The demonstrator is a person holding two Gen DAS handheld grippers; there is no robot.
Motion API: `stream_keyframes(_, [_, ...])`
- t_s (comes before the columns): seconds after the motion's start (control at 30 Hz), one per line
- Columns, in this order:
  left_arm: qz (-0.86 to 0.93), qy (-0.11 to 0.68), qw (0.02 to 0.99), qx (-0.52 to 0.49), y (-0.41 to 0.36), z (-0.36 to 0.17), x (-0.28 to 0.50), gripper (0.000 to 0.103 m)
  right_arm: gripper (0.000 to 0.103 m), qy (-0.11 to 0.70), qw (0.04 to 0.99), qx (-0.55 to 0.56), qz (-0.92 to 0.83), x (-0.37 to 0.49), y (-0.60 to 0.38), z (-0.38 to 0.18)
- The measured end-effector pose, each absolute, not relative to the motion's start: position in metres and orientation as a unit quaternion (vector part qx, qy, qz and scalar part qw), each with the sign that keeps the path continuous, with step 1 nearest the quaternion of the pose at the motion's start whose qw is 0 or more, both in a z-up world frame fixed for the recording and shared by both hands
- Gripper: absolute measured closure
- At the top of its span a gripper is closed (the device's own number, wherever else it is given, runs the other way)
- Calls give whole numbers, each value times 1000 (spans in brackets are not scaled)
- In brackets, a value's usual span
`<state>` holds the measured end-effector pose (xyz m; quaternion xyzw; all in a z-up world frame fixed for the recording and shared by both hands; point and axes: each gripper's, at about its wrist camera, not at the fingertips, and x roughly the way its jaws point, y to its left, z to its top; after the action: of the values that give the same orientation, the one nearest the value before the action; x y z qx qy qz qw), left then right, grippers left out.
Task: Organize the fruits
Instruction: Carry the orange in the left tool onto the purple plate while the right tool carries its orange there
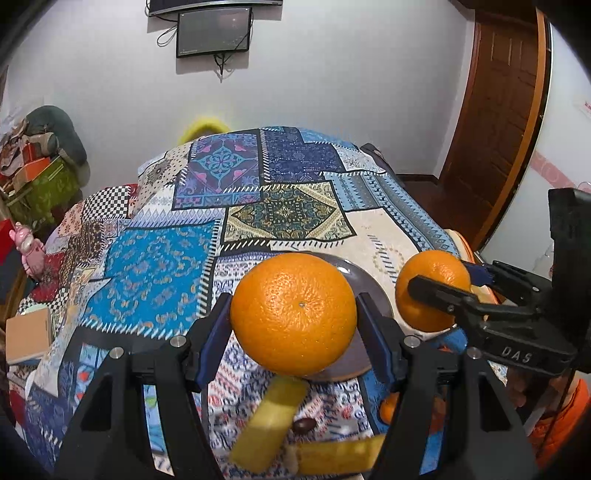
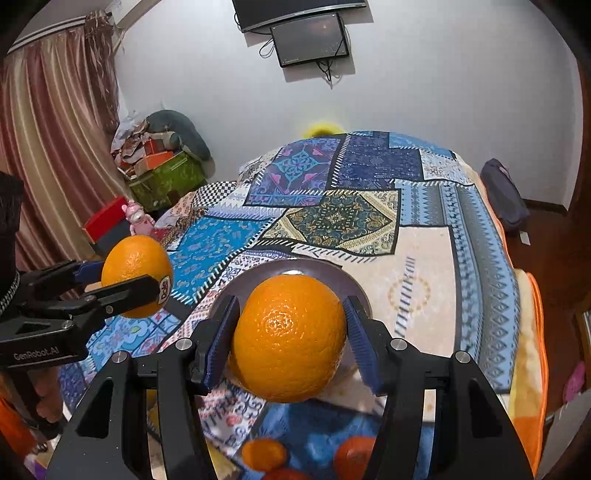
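My left gripper point(image 1: 293, 306) is shut on a large orange point(image 1: 293, 321) and holds it in the air over the near edge of a dark grey plate point(image 1: 364, 280). To its right, my right gripper point(image 1: 447, 277) is shut on a second orange point(image 1: 430, 273). The right wrist view shows that orange point(image 2: 290, 343) between the pads of the right gripper point(image 2: 291, 306), above the plate point(image 2: 295, 267). The left gripper point(image 2: 122, 277) is at the left there, with its stickered orange point(image 2: 129, 258). Yellow fruit pieces point(image 1: 273, 421) and small oranges point(image 2: 264, 454) lie on the bed below.
A patchwork blanket point(image 2: 369, 221) covers the bed under everything. A pink toy point(image 2: 138, 218), stacked boxes point(image 2: 162, 177) and a curtain point(image 2: 48, 147) stand at the left. A wooden door point(image 1: 491, 122) is at the right, with screens point(image 1: 214, 31) on the far wall. A hand point(image 2: 44, 398) holds the left gripper's handle.
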<state>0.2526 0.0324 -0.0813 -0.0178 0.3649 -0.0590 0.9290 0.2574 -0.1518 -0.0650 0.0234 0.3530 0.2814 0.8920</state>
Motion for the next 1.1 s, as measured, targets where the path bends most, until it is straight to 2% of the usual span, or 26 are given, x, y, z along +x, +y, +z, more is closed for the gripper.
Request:
stream_keyframes(0.6, [-40,423,905,-10,58,-150,323,37,48,410,861,-9,300,309,-109,-112])
stream_keyframes(1.1, [-63,454,889,-18,59,-176,346,37,48,461,830,-13,313,329,-102,-136])
